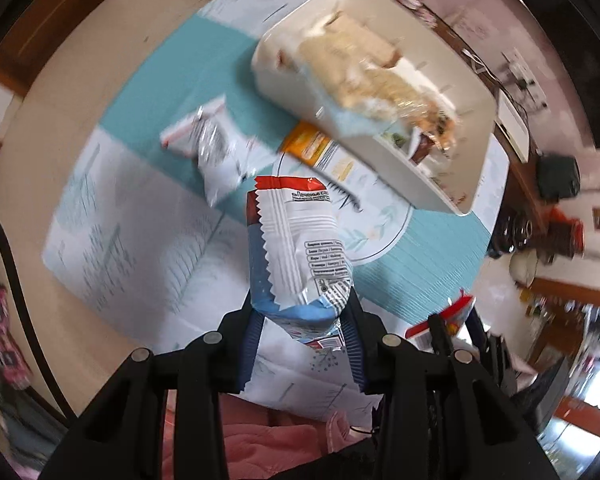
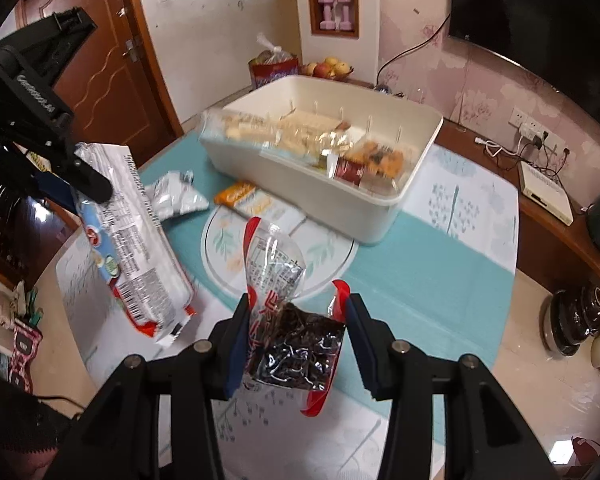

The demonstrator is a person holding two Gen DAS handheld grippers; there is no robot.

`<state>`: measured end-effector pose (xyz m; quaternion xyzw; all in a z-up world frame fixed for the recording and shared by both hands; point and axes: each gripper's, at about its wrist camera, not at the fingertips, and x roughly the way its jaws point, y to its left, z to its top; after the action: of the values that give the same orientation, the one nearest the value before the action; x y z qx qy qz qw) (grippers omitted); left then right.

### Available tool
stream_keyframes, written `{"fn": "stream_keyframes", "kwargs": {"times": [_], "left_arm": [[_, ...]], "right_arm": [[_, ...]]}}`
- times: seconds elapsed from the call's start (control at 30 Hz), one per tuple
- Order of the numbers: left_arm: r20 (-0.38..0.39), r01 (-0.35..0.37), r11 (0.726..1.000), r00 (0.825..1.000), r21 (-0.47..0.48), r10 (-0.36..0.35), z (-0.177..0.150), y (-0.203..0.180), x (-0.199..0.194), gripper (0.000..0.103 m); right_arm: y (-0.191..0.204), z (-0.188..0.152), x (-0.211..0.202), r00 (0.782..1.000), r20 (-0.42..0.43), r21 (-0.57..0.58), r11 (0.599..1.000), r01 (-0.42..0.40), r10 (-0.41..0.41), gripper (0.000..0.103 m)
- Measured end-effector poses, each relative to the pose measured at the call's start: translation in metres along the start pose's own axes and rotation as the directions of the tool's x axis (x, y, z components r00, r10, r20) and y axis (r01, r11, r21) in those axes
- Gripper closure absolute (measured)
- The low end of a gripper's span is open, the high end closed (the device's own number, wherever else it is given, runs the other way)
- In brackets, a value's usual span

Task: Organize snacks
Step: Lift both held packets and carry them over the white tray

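My left gripper (image 1: pixel 302 312) is shut on a long biscuit pack (image 1: pixel 296 248) in a white, red and blue wrapper, held above the table. The right wrist view shows that pack (image 2: pixel 140 240) hanging tilted from the left gripper (image 2: pixel 66 188) at the left. My right gripper (image 2: pixel 298 308) is shut on a clear, red-edged bag of dark snack (image 2: pixel 296 336). Beyond both stands a white bin (image 1: pixel 284 92) (image 2: pixel 380 212) with several snack packs inside. A silvery pack (image 1: pixel 216 148) (image 2: pixel 176 196) and an orange pack (image 1: pixel 312 146) (image 2: pixel 236 194) lie on the table before the bin.
The table wears a teal and white cloth (image 2: pixel 420 280) with a round printed ring in the middle. Behind the bin sit a fruit bowl (image 2: pixel 328 68) and a red bag. A wooden ledge at right holds a white box (image 2: pixel 544 192) and cables. A brown door (image 2: pixel 100 60) is at left.
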<state>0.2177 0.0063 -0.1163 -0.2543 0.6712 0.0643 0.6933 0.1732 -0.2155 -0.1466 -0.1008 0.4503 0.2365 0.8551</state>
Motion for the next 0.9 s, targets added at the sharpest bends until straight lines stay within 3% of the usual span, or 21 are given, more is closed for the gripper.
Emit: {"fn": "stream_keyframes", "kwargs": {"times": [0.17,0.43,0.53,0.67,0.9], "left_arm": [[0.013,-0.018,0.993,1.000,0.114,0.017,0.026,-0.023,-0.033,0.067],[0.059,-0.019,0.961,0.998,0.277,0.002,0.073,-0.065,-0.083,0.067],[0.099,-0.006,0.953,0.995,0.302,-0.024,0.092,-0.076,-0.096,0.067],[0.144,0.062,0.951,0.983,0.302,-0.110,0.123,-0.081,-0.106,0.067],[0.199,0.096,0.944,0.966,0.315,-0.164,0.165,-0.081,-0.095,0.067]], "right_arm": [[-0.004,0.024,0.004,0.999,0.033,0.039,0.999,0.024,-0.025,0.057],[-0.017,0.062,0.016,0.993,0.086,0.094,0.993,0.073,-0.081,0.057],[-0.022,0.072,0.021,0.990,0.097,0.116,0.989,0.090,-0.102,0.057],[-0.031,0.084,0.031,0.985,0.103,0.149,0.982,0.119,-0.135,0.057],[-0.033,0.094,0.049,0.977,0.102,0.178,0.970,0.166,-0.186,0.057]]}}
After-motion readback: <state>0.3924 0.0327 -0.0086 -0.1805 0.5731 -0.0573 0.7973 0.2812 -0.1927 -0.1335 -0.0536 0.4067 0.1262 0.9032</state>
